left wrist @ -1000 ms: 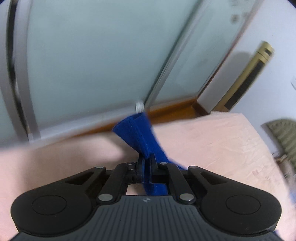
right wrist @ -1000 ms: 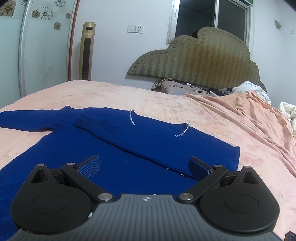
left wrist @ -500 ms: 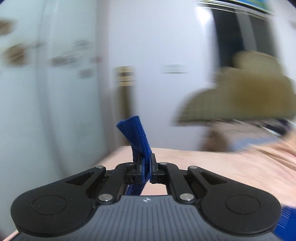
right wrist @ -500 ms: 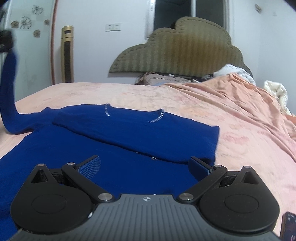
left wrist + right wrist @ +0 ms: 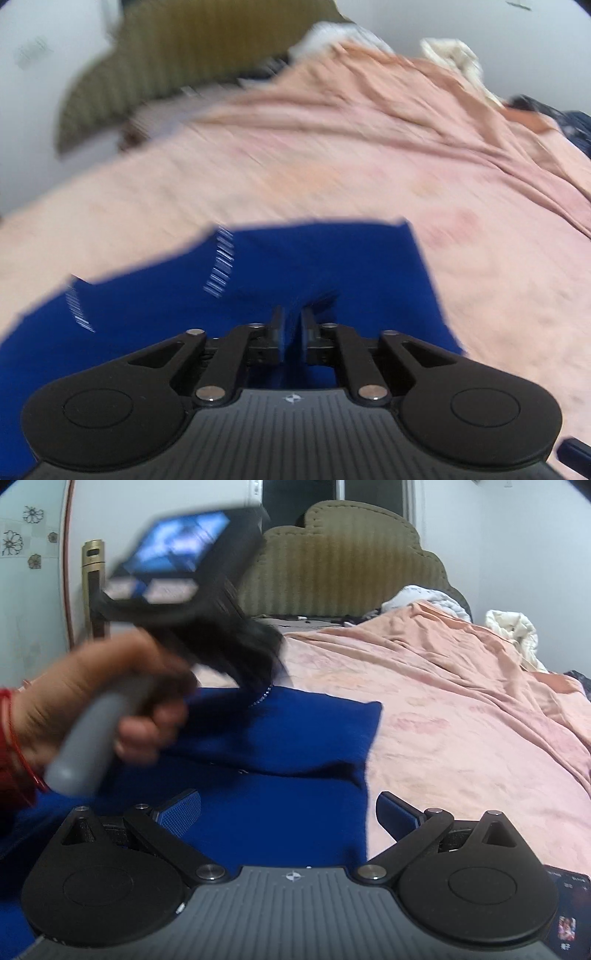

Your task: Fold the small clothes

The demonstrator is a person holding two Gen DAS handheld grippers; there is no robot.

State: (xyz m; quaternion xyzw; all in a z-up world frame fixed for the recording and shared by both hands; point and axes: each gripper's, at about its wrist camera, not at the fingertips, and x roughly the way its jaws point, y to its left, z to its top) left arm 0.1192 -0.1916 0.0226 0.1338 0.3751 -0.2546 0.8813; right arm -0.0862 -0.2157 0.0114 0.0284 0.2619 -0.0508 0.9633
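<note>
A dark blue sweater (image 5: 295, 734) with a beaded neckline lies on the pink bedsheet (image 5: 461, 720); its right sleeve is folded across the chest. My left gripper (image 5: 291, 328) is shut on the sweater's left sleeve (image 5: 317, 299) and holds it over the sweater's body (image 5: 332, 258). In the right wrist view the hand-held left gripper body (image 5: 192, 590) hangs blurred above the neckline. My right gripper (image 5: 288, 812) is open and empty, low over the sweater's lower right part.
An olive padded headboard (image 5: 343, 561) stands at the bed's far end with bunched white bedding (image 5: 509, 627) to its right. A gold tower fan (image 5: 92, 579) stands by the left wall. A phone (image 5: 565, 915) lies at the near right.
My left gripper has swung the sleeve from the bed's left side up and over onto the sweater's body. The right gripper has shifted a little right and stayed open.
</note>
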